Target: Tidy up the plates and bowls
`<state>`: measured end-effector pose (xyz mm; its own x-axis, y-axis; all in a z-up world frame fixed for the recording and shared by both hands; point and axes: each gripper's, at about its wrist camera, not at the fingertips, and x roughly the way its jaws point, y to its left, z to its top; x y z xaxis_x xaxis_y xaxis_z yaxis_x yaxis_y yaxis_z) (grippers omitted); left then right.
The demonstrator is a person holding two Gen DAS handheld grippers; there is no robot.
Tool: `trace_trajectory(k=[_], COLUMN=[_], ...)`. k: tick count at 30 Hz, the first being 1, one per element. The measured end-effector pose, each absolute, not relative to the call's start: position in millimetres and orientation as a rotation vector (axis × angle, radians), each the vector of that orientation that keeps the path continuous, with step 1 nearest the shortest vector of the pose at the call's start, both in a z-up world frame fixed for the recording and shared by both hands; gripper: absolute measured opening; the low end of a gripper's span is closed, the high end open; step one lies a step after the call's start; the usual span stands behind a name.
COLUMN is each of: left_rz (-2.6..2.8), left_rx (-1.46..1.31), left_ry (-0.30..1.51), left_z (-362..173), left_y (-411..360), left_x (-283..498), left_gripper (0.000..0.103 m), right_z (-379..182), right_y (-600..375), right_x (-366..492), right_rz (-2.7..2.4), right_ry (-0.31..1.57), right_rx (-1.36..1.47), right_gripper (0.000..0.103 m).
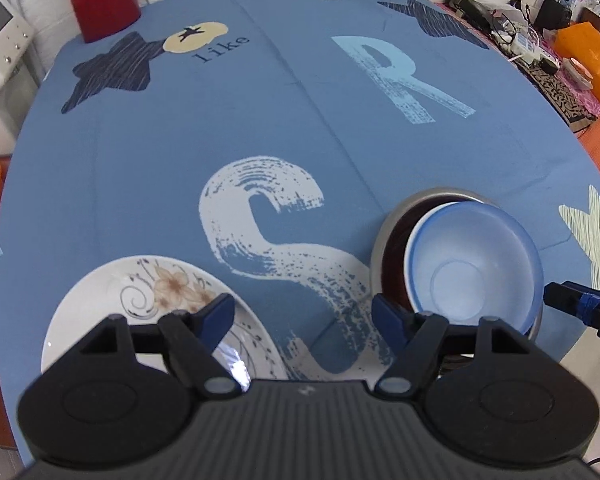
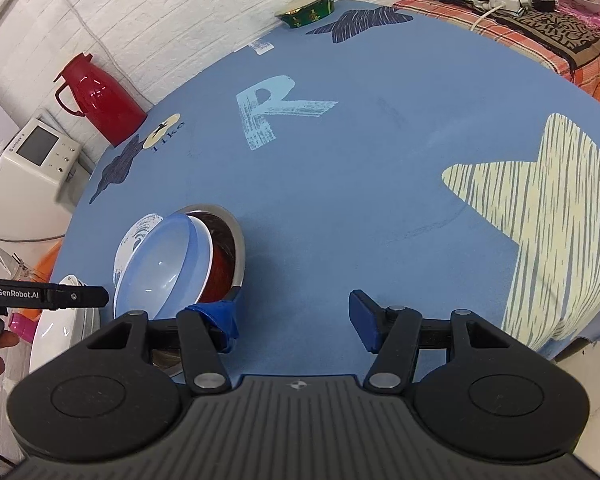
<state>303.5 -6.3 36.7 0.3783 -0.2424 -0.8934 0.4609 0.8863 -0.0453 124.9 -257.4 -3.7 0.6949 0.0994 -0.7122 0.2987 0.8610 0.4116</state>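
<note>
1. Two grippers hang over the blue printed tablecloth, and both stand wide apart with nothing between the fingers: the left gripper and the right gripper.
2. The pale blue plastic bowl sits tilted inside the steel bowl, near the table's front edge, just ahead of the left gripper's right finger.
3. The floral plate lies flat to the left, partly under the left gripper.
4. The plastic bowl looks light and a little slippery; its raised rim is probably the place to pinch.
5. The plate looks like glazed ceramic, heavier and breakable, so its edge wants a firm, level grip.
</note>
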Motion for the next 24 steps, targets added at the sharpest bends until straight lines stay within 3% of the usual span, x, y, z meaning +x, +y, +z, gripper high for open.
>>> trace_trajectory(k=[6, 15, 20, 24], left_rz=[-0.519, -0.628, -0.668, -0.678], left_rx=[0.255, 0.354, 0.316, 0.29], left_ry=[1.028, 1.18, 1.192, 1.181], left_z=[52.8, 19.6, 11.2, 7.1], left_y=[-10.1, -41.8, -36.9, -32.7], left_x=[309.5, 330.3, 336.2, 338.6], left_gripper=[0.075, 0.077, 0.08, 0.089], right_z=[-4.6, -2.9, -2.6, -4.7], right_y=[-261.8, -258.5, -247.7, -244.1], right_x=[128.9, 129.2, 137.8, 151.9], right_rz=[-0.126, -0.146, -0.163, -0.187], right_ry=[0.808, 0.821, 0.844, 0.873], right_rx=[0.545, 0.532, 0.443, 0.398], right_gripper=[0.044, 0.044, 0.044, 0.044])
